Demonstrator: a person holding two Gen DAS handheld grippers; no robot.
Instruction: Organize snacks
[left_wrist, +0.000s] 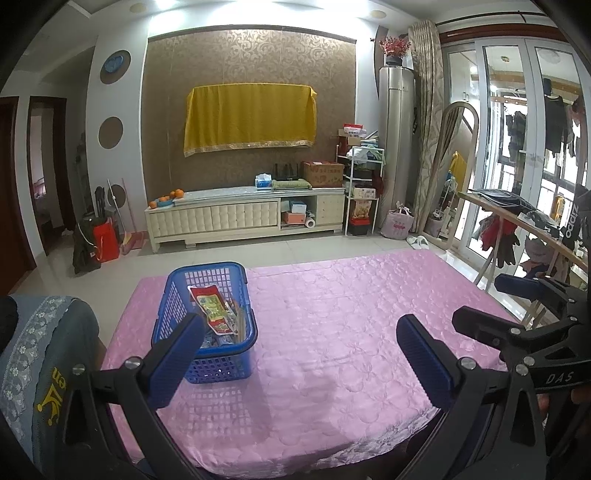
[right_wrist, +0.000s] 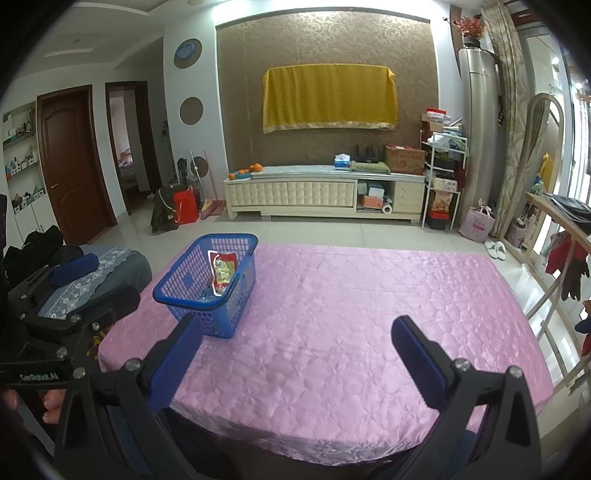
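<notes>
Living room, pink quilted desk (left_wrist: 332, 332) up front. One blue mesh basket (left_wrist: 207, 321) at ten o'clock, near the desk's left edge, one red-and-yellow snack packet (left_wrist: 210, 306) propped inside over smaller wrappers, count unclear. Two tools: left tool (left_wrist: 299, 354) spread wide, gripping nothing; right tool (right_wrist: 295, 354) likewise wide, empty.

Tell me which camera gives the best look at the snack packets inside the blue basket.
The left wrist view: it looks down into the blue basket, showing the red snack packet and more packets beneath. The right wrist view sees the basket from a lower angle, so its wall hides all but the red packet.
</notes>
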